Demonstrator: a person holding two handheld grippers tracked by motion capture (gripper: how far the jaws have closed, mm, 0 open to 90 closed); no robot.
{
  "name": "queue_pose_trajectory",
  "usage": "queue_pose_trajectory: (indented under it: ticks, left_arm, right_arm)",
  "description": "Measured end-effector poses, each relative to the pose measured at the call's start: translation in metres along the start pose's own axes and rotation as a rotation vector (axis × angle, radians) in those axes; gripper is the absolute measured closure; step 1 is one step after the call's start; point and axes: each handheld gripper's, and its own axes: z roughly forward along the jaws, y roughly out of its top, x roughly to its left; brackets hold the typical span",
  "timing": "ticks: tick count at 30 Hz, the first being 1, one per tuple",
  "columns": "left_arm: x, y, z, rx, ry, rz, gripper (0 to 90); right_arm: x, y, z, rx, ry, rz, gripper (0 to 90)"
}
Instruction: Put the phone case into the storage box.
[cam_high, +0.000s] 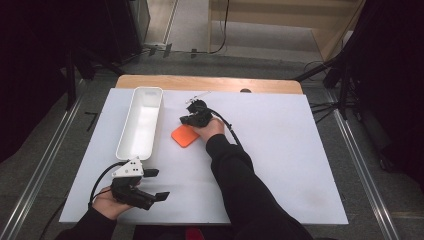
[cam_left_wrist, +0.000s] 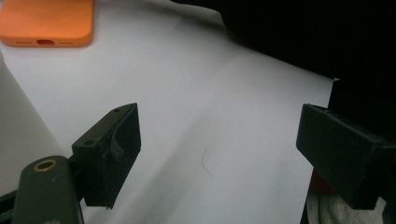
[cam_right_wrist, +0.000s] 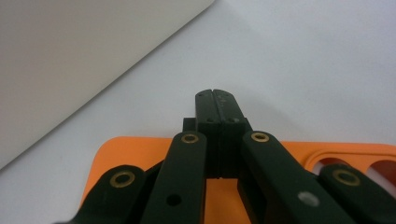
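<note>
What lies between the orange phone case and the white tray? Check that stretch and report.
Nothing visible. In the high view only bare white table separates the orange phone case from the white tray to its left. The right gripper, jaws shut, sits over the case's far edge.

Left tongs (cam_high: 161, 184) gape wide and level; right tongs (cam_high: 186, 120) are pressed closed.

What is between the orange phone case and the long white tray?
Only bare white tabletop separates the orange phone case from the long white plastic tray, seen in the high view.
</note>
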Motion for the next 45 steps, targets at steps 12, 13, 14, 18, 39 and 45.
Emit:
queue_pose_trajectory:
  ticks: [12,13,14,18,39,45]
  left_arm:
    - [0.001,0.0,0.0,-0.002,0.003,-0.002,14.2]
    - [0.001,0.0,0.0,-0.004,0.002,-0.004,14.2]
    - [0.001,0.0,0.0,-0.002,0.002,-0.004,14.2]
    - [0.002,0.0,0.001,0.0,0.003,-0.005,14.2]
    - [0.003,0.0,0.0,0.0,0.007,-0.007,14.2]
    - [0.003,0.0,0.0,-0.003,0.006,-0.008,14.2]
  right_arm:
    - [0.002,-0.016,-0.016,0.01,-0.011,-0.007,88.1]
    - [0.002,-0.018,-0.017,0.008,-0.011,-0.005,88.0]
    - [0.002,-0.02,-0.019,0.008,-0.013,-0.005,88.1]
    - [0.002,-0.026,-0.025,0.001,-0.009,-0.004,88.1]
    - [0.003,-0.059,-0.056,0.021,-0.008,0.006,88.1]
    - [0.005,-0.07,-0.067,0.026,-0.008,0.006,88.1]
